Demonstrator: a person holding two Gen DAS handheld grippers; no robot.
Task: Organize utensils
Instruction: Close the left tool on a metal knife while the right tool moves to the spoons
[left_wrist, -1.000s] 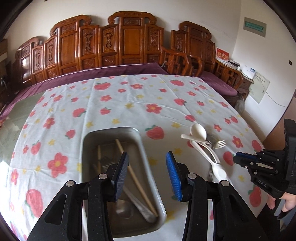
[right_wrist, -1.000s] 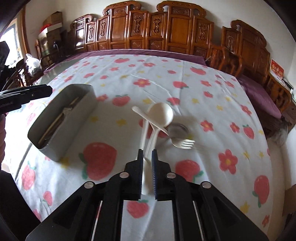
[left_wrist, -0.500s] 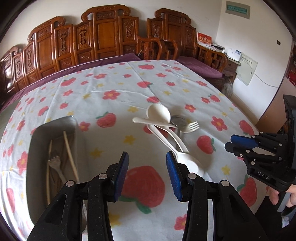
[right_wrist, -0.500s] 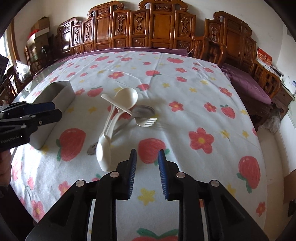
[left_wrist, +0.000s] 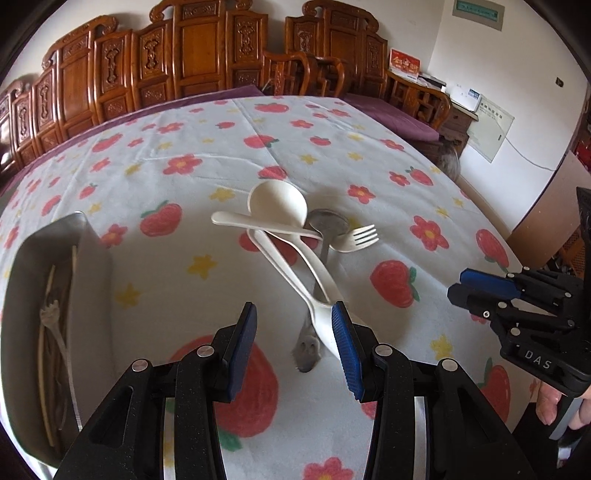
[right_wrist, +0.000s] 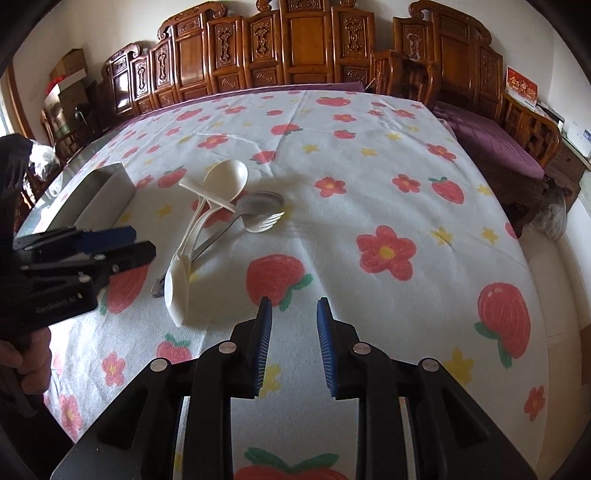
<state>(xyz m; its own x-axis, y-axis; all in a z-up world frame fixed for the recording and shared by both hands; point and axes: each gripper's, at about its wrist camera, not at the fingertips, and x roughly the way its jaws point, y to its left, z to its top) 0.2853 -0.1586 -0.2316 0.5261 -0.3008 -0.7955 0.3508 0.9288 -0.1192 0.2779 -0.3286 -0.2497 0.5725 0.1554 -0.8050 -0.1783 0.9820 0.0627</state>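
Both grippers have shifted: left gripper (left_wrist: 294, 330), jaws apart and empty, is now hovering over the utensil pile (left_wrist: 291, 240); right gripper (right_wrist: 294, 334), just opened, is empty. Beside the pile, the metal tray (left_wrist: 22, 295) is holding chopsticks (left_wrist: 46, 369) and a fork (left_wrist: 51, 317).

Bright, even daylight in both fisheye views.
Soft shadows lie beneath the utensil pile (left_wrist: 295, 243); edges bow strongly, corners vignette black, centre stays sharp.
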